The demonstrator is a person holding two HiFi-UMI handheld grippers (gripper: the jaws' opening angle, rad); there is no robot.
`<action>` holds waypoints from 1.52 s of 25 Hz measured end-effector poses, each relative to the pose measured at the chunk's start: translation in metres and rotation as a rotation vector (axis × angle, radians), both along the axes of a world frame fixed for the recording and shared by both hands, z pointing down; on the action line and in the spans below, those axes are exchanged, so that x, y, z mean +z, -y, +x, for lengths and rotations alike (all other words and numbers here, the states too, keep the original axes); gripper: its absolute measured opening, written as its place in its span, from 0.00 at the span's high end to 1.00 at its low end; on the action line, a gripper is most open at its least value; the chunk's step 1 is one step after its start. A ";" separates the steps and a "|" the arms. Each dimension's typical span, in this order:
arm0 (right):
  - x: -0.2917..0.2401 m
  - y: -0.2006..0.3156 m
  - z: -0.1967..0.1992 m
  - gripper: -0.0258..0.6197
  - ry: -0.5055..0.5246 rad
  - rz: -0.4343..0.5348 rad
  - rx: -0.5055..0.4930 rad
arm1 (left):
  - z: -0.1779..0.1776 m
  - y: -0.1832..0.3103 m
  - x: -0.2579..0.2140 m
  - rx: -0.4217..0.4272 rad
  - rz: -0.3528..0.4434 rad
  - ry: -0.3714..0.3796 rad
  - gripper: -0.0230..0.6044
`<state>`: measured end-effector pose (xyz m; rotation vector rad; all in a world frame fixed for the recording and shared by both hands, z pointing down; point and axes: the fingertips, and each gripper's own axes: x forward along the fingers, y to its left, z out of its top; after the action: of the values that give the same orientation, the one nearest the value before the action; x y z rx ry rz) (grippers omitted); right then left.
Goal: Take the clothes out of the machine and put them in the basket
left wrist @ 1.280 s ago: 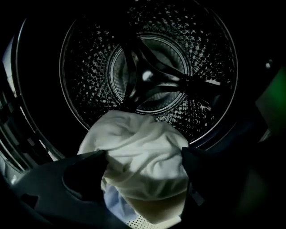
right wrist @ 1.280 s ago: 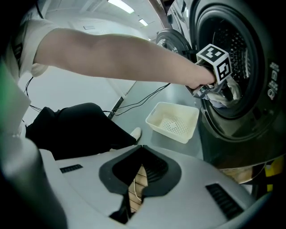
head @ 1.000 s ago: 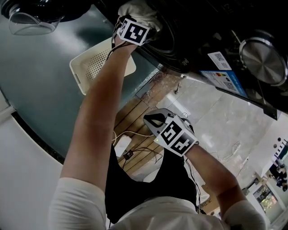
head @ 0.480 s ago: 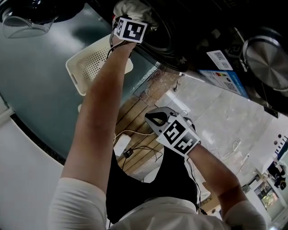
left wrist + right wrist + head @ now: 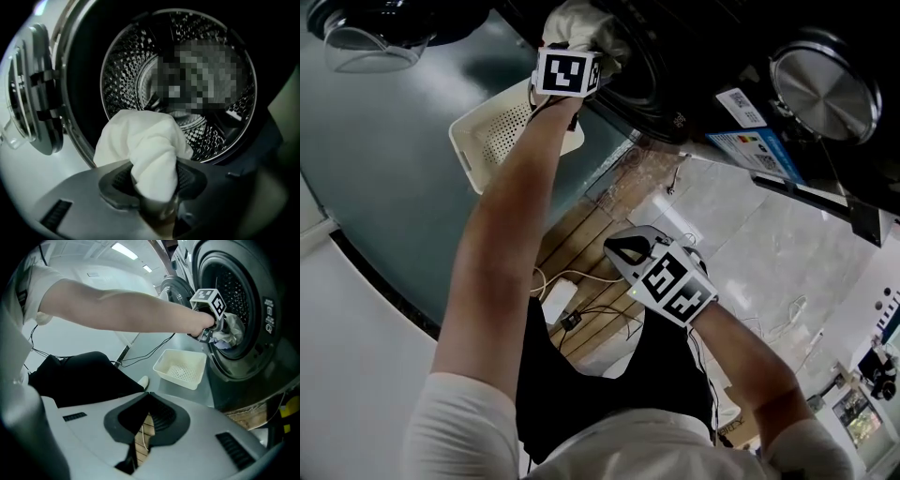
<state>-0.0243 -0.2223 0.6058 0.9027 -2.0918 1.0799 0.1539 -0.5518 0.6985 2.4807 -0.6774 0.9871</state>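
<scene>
Our left tool [image 5: 154, 180] is closing, pinching a white cloth [image 5: 140, 140] at the mouth of the washing machine [image 5: 117, 70]. Our right tool [image 5: 146, 398] hangs pressed together, empty. The basket [image 5: 180, 367] sits on the floor below.

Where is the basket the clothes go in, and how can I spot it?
Find the big dark washing machine with its round door open. On the floor just in front of it sits the basket. It is the only cream, rectangular tub there, with tiny holes in its bottom and nothing inside.
</scene>
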 end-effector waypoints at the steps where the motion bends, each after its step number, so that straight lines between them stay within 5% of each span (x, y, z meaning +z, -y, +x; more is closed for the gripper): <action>1: -0.002 -0.002 -0.001 0.96 0.001 0.003 -0.001 | -0.002 -0.002 -0.007 -0.005 -0.005 -0.025 0.69; 5: -0.013 -0.010 -0.006 0.96 0.011 0.030 -0.012 | -0.013 -0.008 -0.048 -0.010 0.015 -0.117 0.70; 18: -0.055 -0.047 -0.008 0.96 0.032 0.102 -0.061 | -0.065 -0.044 -0.169 -0.063 0.076 -0.233 0.71; 38: -0.086 -0.086 -0.042 0.96 0.064 0.137 -0.216 | -0.213 -0.056 -0.271 -0.220 0.178 -0.196 0.70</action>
<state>-0.0660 -0.1365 0.5202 0.6928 -2.2789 0.8726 -0.0586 -0.4955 0.4270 2.5395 -0.9842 0.6183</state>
